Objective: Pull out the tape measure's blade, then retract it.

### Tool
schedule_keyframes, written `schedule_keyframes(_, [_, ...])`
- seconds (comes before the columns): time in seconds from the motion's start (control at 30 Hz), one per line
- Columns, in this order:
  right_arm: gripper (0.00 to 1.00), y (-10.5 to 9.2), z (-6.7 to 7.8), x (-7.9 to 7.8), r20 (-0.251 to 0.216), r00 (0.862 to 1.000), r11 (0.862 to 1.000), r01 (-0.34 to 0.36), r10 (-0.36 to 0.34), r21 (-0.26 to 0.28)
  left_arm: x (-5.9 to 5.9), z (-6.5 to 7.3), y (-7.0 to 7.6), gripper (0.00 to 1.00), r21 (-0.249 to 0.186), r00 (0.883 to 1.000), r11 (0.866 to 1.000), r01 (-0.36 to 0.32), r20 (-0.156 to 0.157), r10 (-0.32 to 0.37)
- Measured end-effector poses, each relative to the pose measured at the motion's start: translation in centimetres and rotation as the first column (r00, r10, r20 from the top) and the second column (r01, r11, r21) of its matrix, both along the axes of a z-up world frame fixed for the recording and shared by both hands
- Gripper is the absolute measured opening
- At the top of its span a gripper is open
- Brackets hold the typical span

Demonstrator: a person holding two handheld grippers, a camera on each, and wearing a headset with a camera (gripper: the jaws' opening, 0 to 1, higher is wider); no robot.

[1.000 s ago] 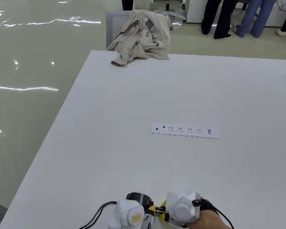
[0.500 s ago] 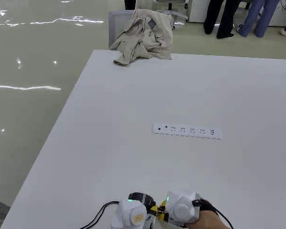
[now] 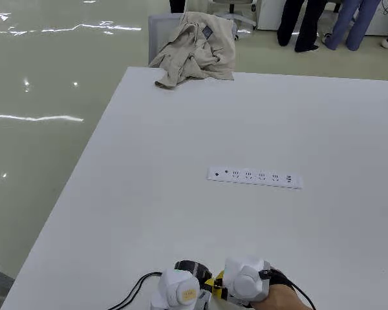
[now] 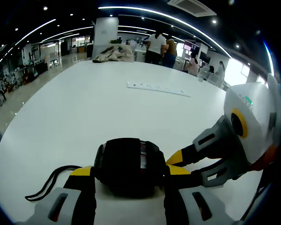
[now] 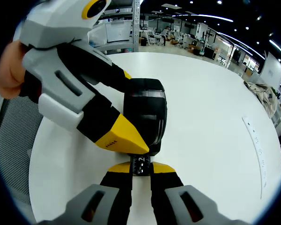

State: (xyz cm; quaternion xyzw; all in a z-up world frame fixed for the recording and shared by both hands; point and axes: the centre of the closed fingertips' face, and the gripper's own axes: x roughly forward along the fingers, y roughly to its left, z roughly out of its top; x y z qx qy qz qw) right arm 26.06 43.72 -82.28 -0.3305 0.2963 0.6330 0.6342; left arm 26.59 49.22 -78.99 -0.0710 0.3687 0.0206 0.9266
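Note:
The black tape measure (image 4: 126, 164) lies near the table's front edge, and my left gripper (image 4: 129, 170) is shut on its case, one yellow-tipped finger on each side. Its black wrist strap (image 4: 47, 185) trails off to the left. My right gripper (image 5: 140, 168) is shut on the short end of the blade (image 5: 141, 163), just out of the case (image 5: 145, 115), with printed numbers showing. The left gripper (image 5: 70, 84) comes in from the left there. In the head view both grippers meet at the bottom, left (image 3: 193, 292) and right (image 3: 227, 290), around the tape measure (image 3: 193, 268).
A white power strip (image 3: 254, 177) lies mid-table. A beige jacket (image 3: 194, 48) is draped over a chair at the table's far left corner. People (image 3: 310, 19) stand beyond the far edge. The table's left edge (image 3: 71, 187) drops to a glossy floor.

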Motion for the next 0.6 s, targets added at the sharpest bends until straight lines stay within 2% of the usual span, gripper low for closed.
schedule_keyframes(0.6, [0.14, 0.22, -0.13, -0.07, 0.014, 0.999, 0.999, -0.032, 0.032, -0.010, 0.03, -0.14, 0.01, 0.56, 0.000, 1.000, 1.000, 0.003, -0.001, -0.003])
